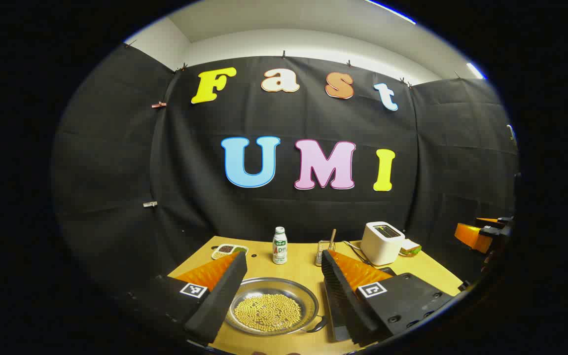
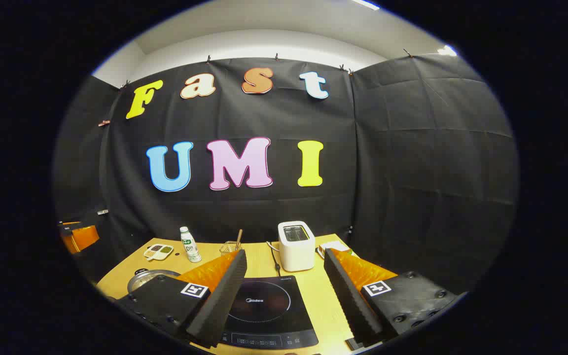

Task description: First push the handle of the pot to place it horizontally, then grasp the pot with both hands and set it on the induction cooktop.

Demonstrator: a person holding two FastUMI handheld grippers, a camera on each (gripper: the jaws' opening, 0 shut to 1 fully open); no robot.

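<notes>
A shallow steel pot (image 1: 269,308) holding yellow beans sits on the wooden table, between the fingers of my open left gripper (image 1: 279,296), which hovers above it. One of the pot's small handles (image 1: 319,324) points toward the near right. In the right gripper view the pot's rim (image 2: 148,278) peeks out at the left, behind my own left finger. The black induction cooktop (image 2: 264,308) lies flat below my open right gripper (image 2: 284,291), whose fingers hold nothing. Far off, the other gripper (image 1: 481,234) shows at the right edge of the left gripper view.
A white toaster (image 2: 296,245) stands behind the cooktop with a cord beside it. A small white bottle (image 1: 279,245), a glass with a stick (image 1: 324,249) and a divided snack dish (image 1: 229,250) line the table's back. A sandwich (image 1: 410,248) lies right of the toaster.
</notes>
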